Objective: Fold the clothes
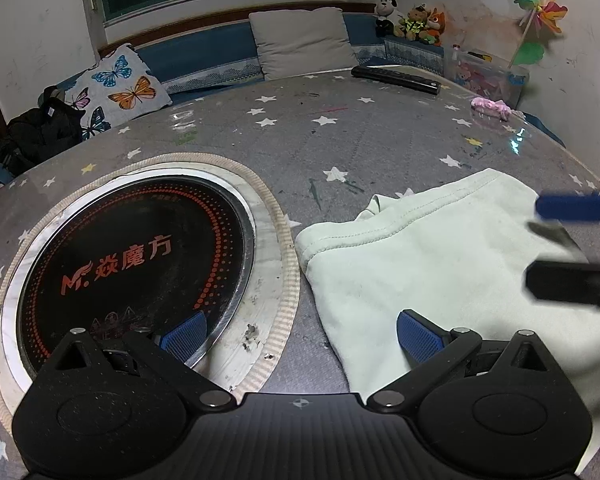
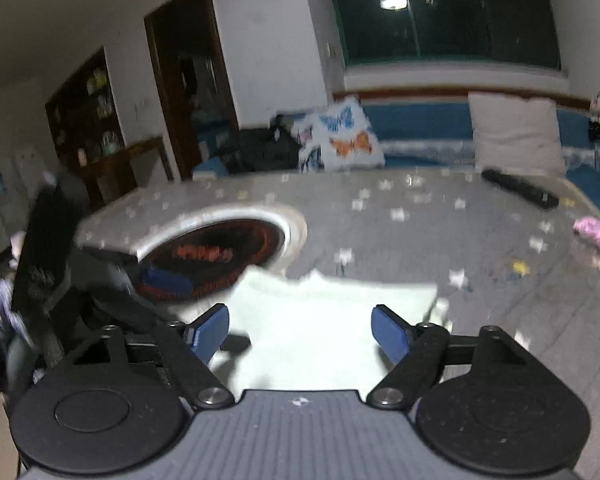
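Both your left claw (image 1: 300,332) and right claw (image 2: 300,330) gape wide, holding nothing. The pale green garment (image 1: 440,256) lies compactly bunched on the tabletop (image 1: 340,140) just ahead of both; pinch edges squarely, keeping layers aligned.

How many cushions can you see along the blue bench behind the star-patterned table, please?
2: a white butterfly-print cushion at the bench's left end beside a black bag, and a plain beige cushion near the middle. Others may be hidden out of view.
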{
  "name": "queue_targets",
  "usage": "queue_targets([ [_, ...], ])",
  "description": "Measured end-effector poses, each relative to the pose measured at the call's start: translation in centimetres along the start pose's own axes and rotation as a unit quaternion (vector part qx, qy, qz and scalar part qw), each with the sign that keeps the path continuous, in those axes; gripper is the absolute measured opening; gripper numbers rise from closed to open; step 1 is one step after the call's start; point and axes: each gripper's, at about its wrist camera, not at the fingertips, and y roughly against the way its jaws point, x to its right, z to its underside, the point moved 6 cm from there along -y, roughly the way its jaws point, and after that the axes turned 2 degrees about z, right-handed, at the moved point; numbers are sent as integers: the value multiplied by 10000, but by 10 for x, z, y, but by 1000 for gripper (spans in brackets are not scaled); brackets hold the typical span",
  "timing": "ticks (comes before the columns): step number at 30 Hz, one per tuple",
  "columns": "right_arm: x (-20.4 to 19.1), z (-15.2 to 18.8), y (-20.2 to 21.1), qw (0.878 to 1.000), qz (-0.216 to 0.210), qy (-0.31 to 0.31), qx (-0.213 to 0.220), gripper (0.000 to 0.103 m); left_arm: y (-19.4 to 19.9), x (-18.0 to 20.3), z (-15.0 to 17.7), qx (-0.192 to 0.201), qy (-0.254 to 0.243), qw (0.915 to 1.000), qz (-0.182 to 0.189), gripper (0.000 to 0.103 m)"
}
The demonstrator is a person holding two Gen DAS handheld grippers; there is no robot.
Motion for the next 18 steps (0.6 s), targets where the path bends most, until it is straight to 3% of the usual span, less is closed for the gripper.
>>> queue_targets([
  [3, 12, 13, -10, 9992, 148, -169, -316, 64, 2, 0, 0, 8, -6, 10000, -8, 103],
  [8, 17, 14, 2, 9989, 166, -350, -252, 63, 12, 1, 3, 59, 53, 9999, 87, 103],
  [18, 36, 32, 27, 9937, 826, -707, -282, 63, 31, 19, 15, 110, 54, 9989, 446, 102],
])
